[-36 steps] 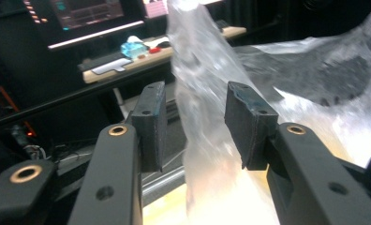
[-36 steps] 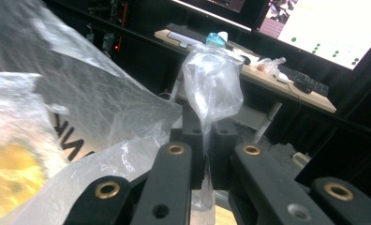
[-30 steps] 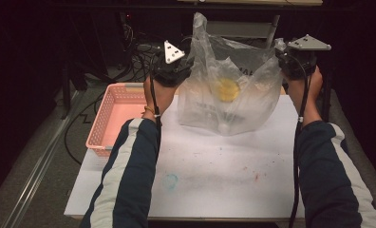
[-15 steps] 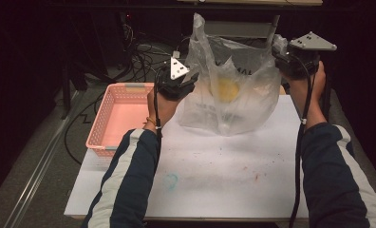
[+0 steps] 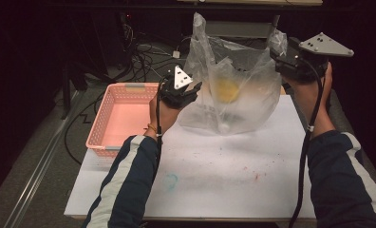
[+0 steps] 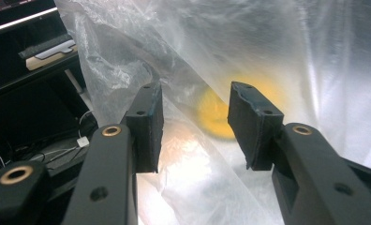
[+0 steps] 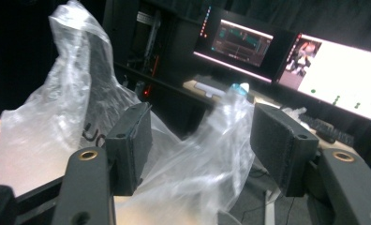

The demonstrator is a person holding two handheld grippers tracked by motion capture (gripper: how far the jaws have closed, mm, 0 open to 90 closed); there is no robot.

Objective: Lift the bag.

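Clear crinkled plastic bag stands at the far middle of the white paper-covered table, its two handle loops up — one tall at far left, one at far right. Inside it, a round yellow object, blurred through the film; what it is I cannot tell.

Left gripper sits against the bag's left flank. In the left gripper view its jaws stand parted to a moderate gap, film lying between and behind the pads, nothing clamped. Right gripper is raised at the far right, beside the right handle loop. In the right gripper view its jaws stand wide apart, the handle loop rising between them, not pinched.

Step in hand, as I judge it: taking hold of the bag at both sides, probably to open or lift it. To do it well — bring the right jaws down over the loop so several folds sit deep between the pads before closing, since thin film slips out of a shallow pinch. Left jaws should catch a single wall near the rim, not the yellow thing behind it. Then draw the two apart gently; hard pulling may tear the film or tip the contents.

Count: one bag, one yellow object, one pink perforated plastic basket at the table's left edge, two grippers, two lit monitors beyond.
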